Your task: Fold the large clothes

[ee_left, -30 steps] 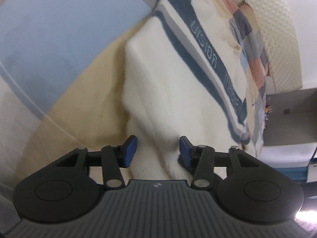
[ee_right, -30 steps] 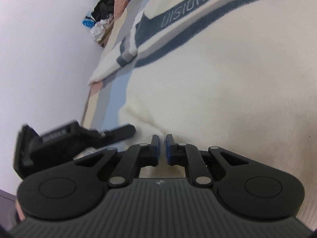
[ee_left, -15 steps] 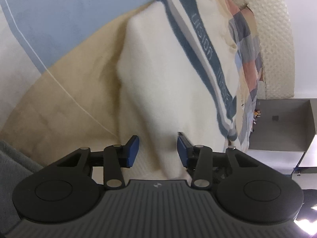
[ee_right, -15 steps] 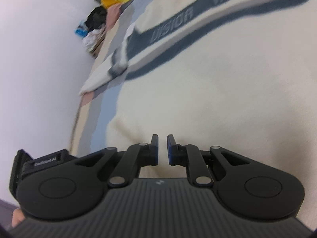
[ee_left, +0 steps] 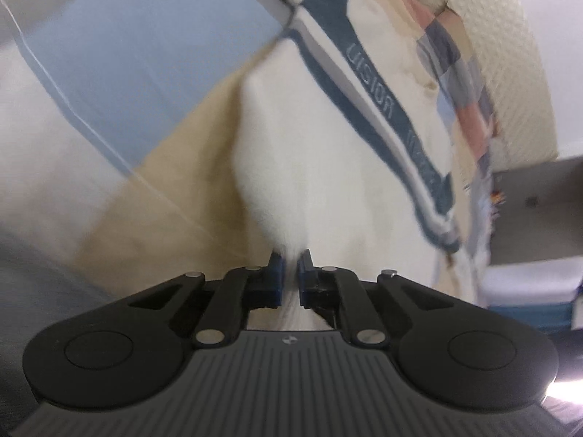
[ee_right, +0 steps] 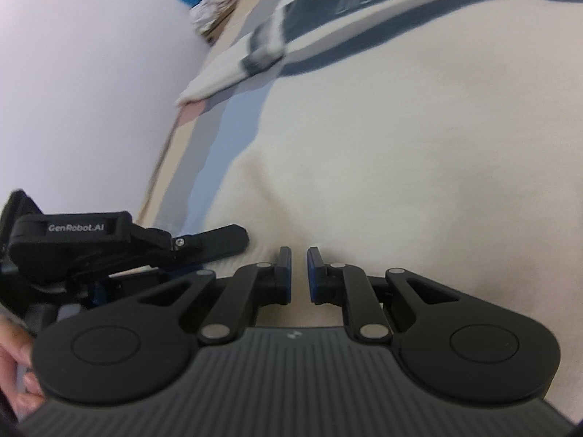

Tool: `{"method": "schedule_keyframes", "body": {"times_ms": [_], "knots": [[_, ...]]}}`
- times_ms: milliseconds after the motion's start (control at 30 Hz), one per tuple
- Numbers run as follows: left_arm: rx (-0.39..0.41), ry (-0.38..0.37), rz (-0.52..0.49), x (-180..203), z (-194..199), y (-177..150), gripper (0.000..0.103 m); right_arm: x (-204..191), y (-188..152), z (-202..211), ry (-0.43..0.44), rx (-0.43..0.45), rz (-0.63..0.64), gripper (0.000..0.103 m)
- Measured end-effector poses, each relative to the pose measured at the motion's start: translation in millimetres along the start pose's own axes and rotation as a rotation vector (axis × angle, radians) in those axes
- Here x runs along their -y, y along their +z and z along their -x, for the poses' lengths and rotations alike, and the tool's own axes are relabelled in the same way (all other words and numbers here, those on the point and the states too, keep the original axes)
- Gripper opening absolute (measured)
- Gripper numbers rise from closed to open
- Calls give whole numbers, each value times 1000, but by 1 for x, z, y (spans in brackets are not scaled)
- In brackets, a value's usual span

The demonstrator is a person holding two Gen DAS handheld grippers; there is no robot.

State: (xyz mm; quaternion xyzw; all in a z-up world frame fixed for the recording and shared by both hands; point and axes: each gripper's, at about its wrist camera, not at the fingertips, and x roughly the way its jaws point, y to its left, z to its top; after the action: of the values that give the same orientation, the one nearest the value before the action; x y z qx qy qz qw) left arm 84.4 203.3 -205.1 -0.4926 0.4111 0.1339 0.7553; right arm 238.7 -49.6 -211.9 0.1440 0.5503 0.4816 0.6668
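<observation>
Clearly "GenRobot.AI" on left gripper [ee_right: 204, 245] (sweater [ee_right: 400, 145] lettering blurred).

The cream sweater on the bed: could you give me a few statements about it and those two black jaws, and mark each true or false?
1. The left gripper has a fold of the cream sweater pinched between its jaws. True.
2. The sweater is plain, with no markings. False: dark blue stripes with lettering run across it.
3. The sweater lies on a bedspread of blue and beige patches. True.
4. The right gripper has its jaws spread wide. False: they stand close together on sweater fabric.
5. The left gripper is out of the right wrist view. False: it shows at the left.
</observation>
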Motion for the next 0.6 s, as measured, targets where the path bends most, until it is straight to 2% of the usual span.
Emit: {"method": "schedule_keyframes", "body": {"times_ms": [100,167,233,300,400,600], "knots": [[-27,94,-40,-9,9,4,9,-9,-6,-5,47,-36,28,13],[-54,144,-70,-19,6,7,9,-18,-10,-12,37,-59,68,13],[-93,212,-116,-21,-5,7,9,-23,-15,-18,-8,-73,103,13],[-102,251,-158,-15,-12,4,9,-23,-20,-26,-79,-83,121,12],[-113,275,-185,-9,-20,3,9,-17,-24,-29,-111,-92,118,10],[-123,277,-217,-2,-18,5,12,-15,-24,-18,-82,-64,87,13]]}}
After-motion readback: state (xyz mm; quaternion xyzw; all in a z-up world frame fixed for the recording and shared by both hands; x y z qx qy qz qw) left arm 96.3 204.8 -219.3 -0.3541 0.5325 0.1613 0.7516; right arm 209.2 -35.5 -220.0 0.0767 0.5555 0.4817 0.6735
